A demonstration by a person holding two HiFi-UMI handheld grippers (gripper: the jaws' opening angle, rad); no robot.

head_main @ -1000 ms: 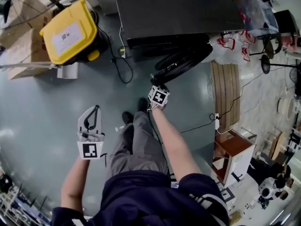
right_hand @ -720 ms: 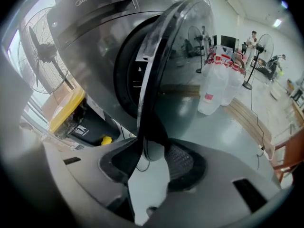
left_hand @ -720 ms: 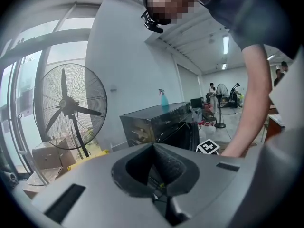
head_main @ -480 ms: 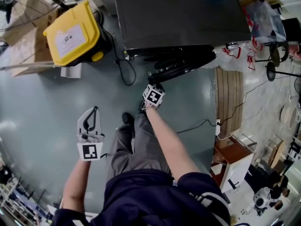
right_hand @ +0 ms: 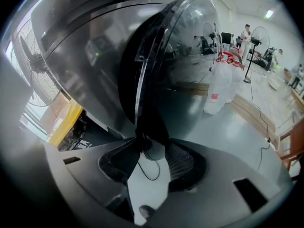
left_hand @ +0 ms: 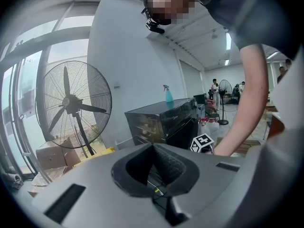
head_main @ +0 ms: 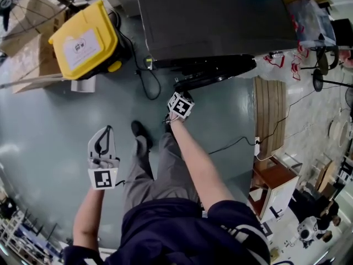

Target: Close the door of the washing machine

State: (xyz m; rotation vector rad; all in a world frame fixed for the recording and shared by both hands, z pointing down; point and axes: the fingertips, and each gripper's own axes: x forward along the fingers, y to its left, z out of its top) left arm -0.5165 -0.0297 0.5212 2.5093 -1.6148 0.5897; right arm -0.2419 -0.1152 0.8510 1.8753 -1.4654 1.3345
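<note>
1. Carrying the right gripper closer to the washing machine than a second ago, and bringing the door nearer the machine's front.
2. Spreading the right gripper's jaws: just been opening, now standing wide apart, with the door's dark lower rim between them and the pads not clamped on it.
3. Leaving the door ajar, one end near the machine's front and the free end angled out toward the right gripper.
4. Holding the left gripper well apart from the machine over the grey floor, jaws together on nothing.
5. Keeping clear of the yellow-lidded bin beside the machine.
</note>
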